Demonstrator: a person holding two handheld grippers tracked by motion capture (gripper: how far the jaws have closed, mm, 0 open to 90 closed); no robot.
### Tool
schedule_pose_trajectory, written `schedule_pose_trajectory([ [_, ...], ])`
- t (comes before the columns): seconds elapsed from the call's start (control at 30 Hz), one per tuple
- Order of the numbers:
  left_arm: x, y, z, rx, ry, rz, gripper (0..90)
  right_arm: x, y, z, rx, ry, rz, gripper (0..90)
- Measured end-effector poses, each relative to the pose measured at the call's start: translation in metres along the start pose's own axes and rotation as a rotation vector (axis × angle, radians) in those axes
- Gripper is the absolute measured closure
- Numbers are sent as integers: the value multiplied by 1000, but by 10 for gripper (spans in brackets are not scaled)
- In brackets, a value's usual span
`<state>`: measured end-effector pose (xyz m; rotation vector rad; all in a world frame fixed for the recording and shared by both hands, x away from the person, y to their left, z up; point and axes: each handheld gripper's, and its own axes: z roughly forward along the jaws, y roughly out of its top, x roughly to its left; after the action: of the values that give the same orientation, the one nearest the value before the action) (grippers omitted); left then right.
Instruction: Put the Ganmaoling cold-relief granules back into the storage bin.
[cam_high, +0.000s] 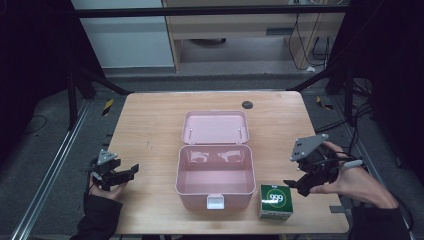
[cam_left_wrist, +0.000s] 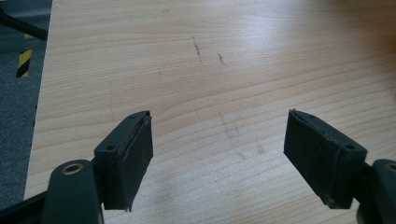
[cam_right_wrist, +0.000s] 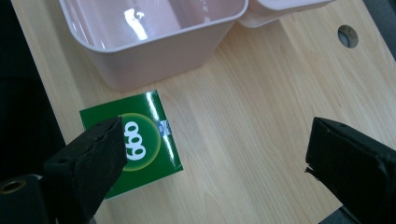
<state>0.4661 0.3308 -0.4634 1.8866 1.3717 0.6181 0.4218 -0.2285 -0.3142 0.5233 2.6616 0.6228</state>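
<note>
Green box (cam_high: 275, 201), white "999" on top, upright on table, just right of open pink case (cam_high: 215, 172).

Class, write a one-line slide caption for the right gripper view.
Open right gripper hovers beside a green box near an empty pink case on the wooden table.

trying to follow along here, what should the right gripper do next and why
Probably shift the right gripper over the green box and lower it so the jaws straddle the box. The jaws stand open with nothing between them, one jaw merely overlapping the box in the right gripper view, and the pink case beside it lies open and empty.
</note>
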Motion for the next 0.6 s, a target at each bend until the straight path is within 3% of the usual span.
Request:
schedule_pose_trajectory([
  [0.33, 0, 0, 0, 3, 0, 1, 232, 12, 4, 10, 105, 59, -92, 52],
  [0.6, 0, 0, 1, 5, 2, 3, 232, 16, 7, 18, 132, 113, -123, 44],
])
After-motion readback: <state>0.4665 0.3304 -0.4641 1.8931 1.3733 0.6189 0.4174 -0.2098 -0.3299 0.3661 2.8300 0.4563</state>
